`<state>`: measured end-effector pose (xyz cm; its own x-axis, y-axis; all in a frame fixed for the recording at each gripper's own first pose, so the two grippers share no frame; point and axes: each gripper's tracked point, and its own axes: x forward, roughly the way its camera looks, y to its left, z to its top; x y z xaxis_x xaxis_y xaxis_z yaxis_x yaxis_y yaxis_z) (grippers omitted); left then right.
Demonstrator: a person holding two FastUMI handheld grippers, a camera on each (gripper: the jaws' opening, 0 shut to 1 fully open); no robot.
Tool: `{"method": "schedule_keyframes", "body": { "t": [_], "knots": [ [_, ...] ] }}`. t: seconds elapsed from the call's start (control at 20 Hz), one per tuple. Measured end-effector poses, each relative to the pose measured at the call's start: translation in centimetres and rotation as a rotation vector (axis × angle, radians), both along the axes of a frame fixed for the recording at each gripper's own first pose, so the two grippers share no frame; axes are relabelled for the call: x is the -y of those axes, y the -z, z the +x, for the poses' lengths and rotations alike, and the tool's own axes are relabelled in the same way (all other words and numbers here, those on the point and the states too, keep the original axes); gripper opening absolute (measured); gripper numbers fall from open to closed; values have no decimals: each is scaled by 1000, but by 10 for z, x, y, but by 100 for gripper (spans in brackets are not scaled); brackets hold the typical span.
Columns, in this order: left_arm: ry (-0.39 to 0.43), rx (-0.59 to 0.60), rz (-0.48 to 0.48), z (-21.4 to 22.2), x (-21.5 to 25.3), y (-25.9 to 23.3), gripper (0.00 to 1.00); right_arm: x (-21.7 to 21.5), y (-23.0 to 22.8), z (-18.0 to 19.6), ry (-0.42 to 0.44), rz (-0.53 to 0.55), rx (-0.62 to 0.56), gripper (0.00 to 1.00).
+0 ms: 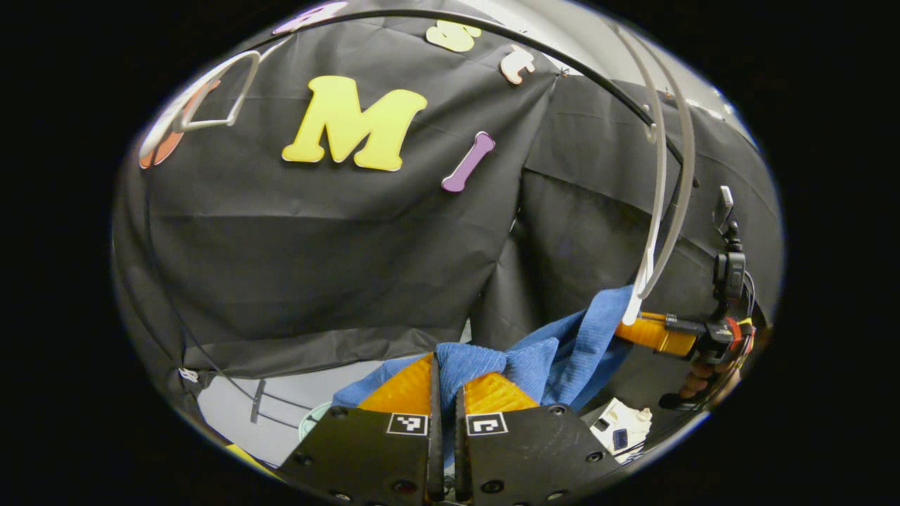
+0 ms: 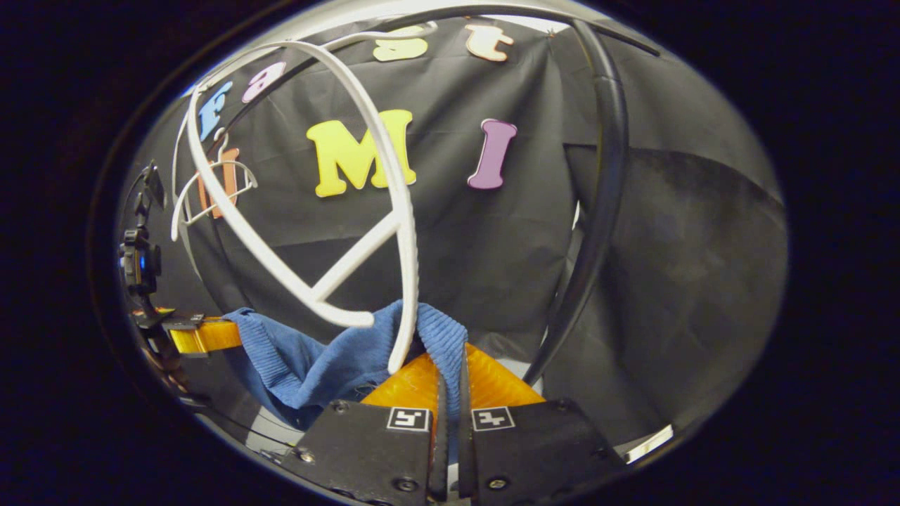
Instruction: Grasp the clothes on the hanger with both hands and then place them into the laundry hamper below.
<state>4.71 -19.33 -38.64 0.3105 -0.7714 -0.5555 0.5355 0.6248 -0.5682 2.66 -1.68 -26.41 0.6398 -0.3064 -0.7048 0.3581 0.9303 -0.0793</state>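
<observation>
Garment: blue ribbed cloth (image 1: 562, 348), slung between both grippers, draped at the foot of a white hanger (image 2: 394, 232). Left gripper (image 1: 446, 379): fingers nearly together, pinching a fold of the cloth. Right gripper (image 2: 450, 372): fingers nearly together, pinching the cloth's other end, just beside the hanger's lower tip.

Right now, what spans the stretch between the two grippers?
The blue garment, pinched at each end by the left gripper and the right gripper. In the right gripper view the white hanger hangs over its middle.
</observation>
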Motion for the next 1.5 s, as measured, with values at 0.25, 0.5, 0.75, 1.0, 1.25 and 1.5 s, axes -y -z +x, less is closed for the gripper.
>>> {"method": "schedule_keyframes", "body": {
  "t": [0.25, 0.5, 0.75, 1.0, 1.25, 1.5],
  "knots": [
    [-74, -8, 36, -19, -21, -2, 6, -24, 32, -26, 45, 116, -14, 9],
    [-130, -43, 31, -37, -30, -2, 6, -67, 59, -13, 31, 232, -3, 8],
    [-143, -47, 18, -44, -32, -7, 6, -120, 77, 0, 10, 388, 14, 9],
    [-153, -33, 37, -44, -38, -8, 6, -162, 81, 21, -99, 358, 26, 9],
    [-171, -7, 33, -22, -48, -13, 6, -181, 72, 59, -182, 341, 33, 9],
    [-141, 61, 85, 4, -62, -18, 6, -203, 51, 99, -311, 306, 42, 8]
  ]
}}
